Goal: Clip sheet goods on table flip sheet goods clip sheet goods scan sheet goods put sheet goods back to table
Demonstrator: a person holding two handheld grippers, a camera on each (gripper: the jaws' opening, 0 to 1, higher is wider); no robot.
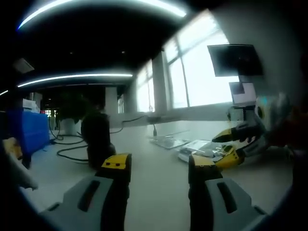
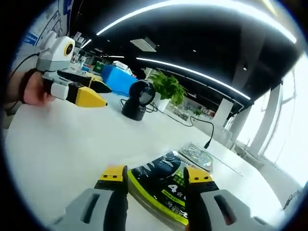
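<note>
Green-and-black sheet goods [image 2: 161,190] lie flat on the white table [image 2: 62,149], between the spread jaws of the right tool [image 2: 156,179]. The left tool [image 1: 159,166] hangs open and empty, well apart. Clipping looks just about to begin; flipping, scanning and returning remain.

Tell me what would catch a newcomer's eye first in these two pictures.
Probably the black and lime-green packet, lying flat on the white table between the right gripper's open yellow-tipped jaws. Next, the black dome-shaped scanner standing farther back on the table near a green plant. The left gripper, with nothing between its jaws, hovers over the table's far left in the right gripper view.
</note>
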